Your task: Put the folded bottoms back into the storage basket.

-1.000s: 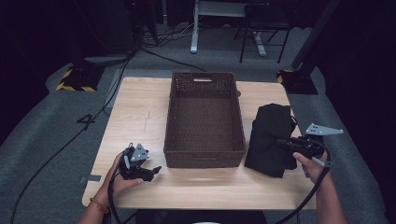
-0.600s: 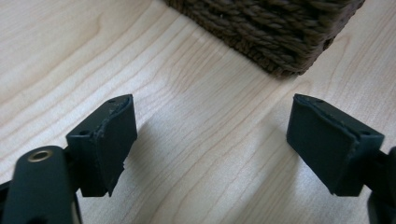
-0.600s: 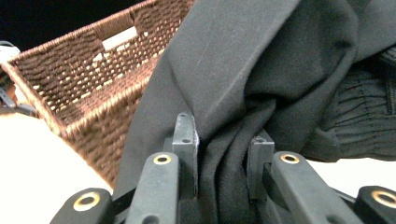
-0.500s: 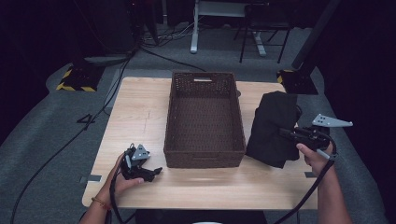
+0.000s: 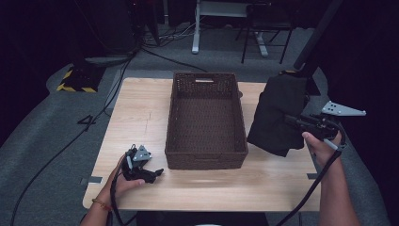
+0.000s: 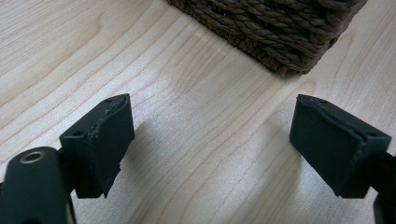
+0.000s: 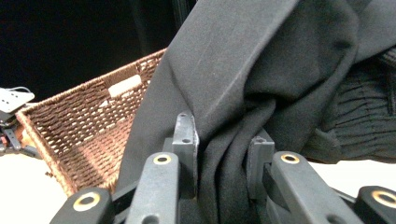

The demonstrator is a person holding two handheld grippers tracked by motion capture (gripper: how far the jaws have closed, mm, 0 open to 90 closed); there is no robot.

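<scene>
Overhead: right gripper (image 5: pixel 292 121) pinches black garment (image 5: pixel 277 113), lifted right of wicker basket (image 5: pixel 205 118) on wooden table (image 5: pixel 136 113); left gripper (image 5: pixel 151 173) rests at near left, beside basket's near corner.
Left gripper view: jaws wide apart, empty, over bare table (image 6: pixel 196 140); basket (image 6: pixel 275 28) just beyond.
Right gripper view: jaws closed tight on garment (image 7: pixel 243 93) folds; basket (image 7: pixel 88 121) at left.

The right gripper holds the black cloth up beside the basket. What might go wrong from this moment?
1. The right gripper pinches only a bunched fold of the black cloth, so the cloth may slip out under its own weight.
2. The cloth's lower edge hangs near the rim of the wicker basket; it might snag there, drag the basket, or end up draped over its side.
3. The left gripper rests open on the table, not steadying the basket.
</scene>
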